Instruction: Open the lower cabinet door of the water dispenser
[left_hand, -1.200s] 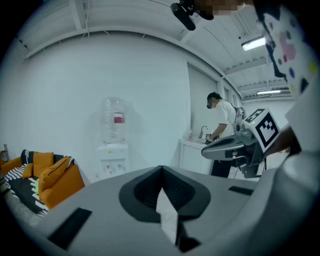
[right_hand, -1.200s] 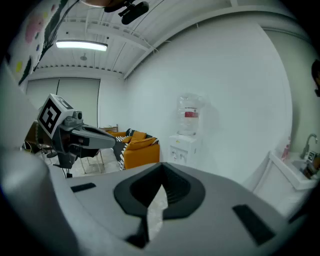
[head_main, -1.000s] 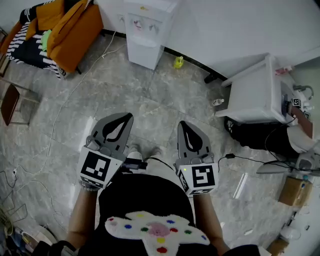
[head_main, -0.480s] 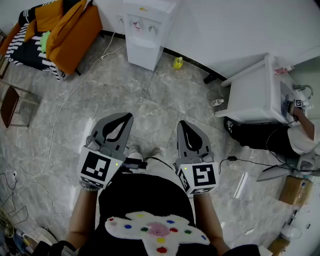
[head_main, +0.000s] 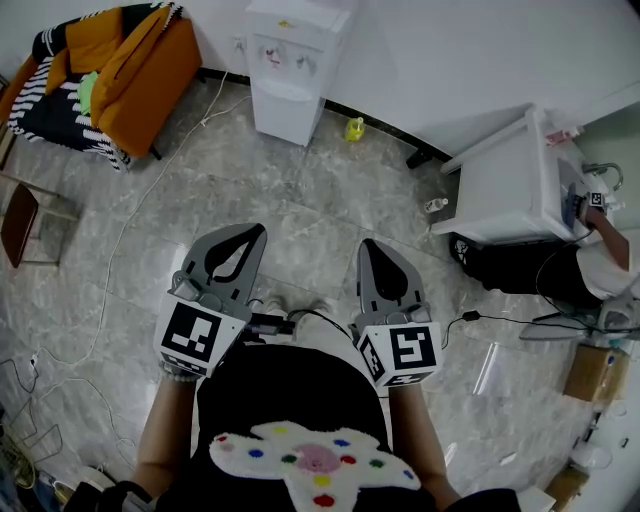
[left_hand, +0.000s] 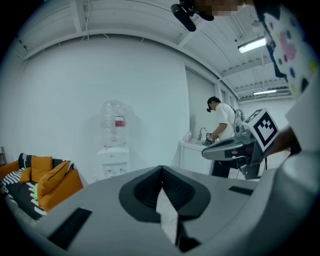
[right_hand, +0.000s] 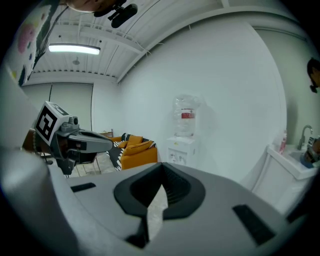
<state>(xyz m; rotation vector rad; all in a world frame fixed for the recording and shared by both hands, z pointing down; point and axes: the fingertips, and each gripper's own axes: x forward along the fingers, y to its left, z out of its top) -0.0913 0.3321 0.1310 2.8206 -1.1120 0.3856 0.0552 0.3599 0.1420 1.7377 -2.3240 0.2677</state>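
The white water dispenser (head_main: 290, 62) stands against the far wall, several steps away, with a clear bottle on top (left_hand: 114, 124); its lower cabinet front (head_main: 281, 112) looks closed. It also shows in the right gripper view (right_hand: 182, 145). My left gripper (head_main: 249, 233) is held out in front of my body, jaws shut with nothing between them. My right gripper (head_main: 372, 248) sits level beside it, also shut and empty. Both point toward the dispenser (left_hand: 113, 162) and are far from it.
An orange sofa (head_main: 135, 62) with striped cushions stands at the left of the dispenser. A cable (head_main: 130, 215) runs across the marble floor. A small yellow item (head_main: 355, 127) lies by the wall. A white sink cabinet (head_main: 510, 190) is at right, with a person (head_main: 585, 270) beside it.
The view has shifted slightly, so the dispenser and sofa sit a little higher in the frame. Both grippers keep their pose and stay shut.
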